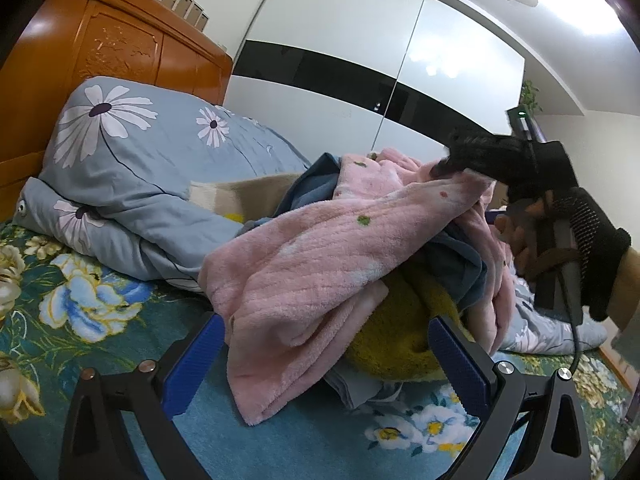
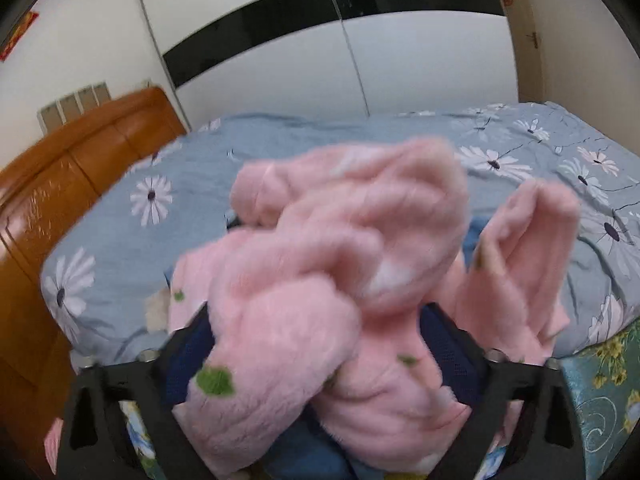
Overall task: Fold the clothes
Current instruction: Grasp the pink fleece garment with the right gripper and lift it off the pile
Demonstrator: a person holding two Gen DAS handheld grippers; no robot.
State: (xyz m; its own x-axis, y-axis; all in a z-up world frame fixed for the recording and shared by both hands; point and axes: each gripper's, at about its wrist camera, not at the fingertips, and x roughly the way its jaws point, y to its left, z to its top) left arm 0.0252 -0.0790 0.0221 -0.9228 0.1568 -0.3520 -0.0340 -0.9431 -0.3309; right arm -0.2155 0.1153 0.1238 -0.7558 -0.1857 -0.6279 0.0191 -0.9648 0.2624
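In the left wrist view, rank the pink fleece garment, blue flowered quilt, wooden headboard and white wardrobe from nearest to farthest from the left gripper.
1. Pink fleece garment, between the left gripper's fingers.
2. Blue flowered quilt, behind, left.
3. Wooden headboard, far left.
4. White wardrobe, at the back.

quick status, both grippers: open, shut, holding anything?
Left gripper: open, holding nothing; pink garment hangs between its fingers.
Right gripper: pink garment bunched between its fingers; a firm grip cannot be told.
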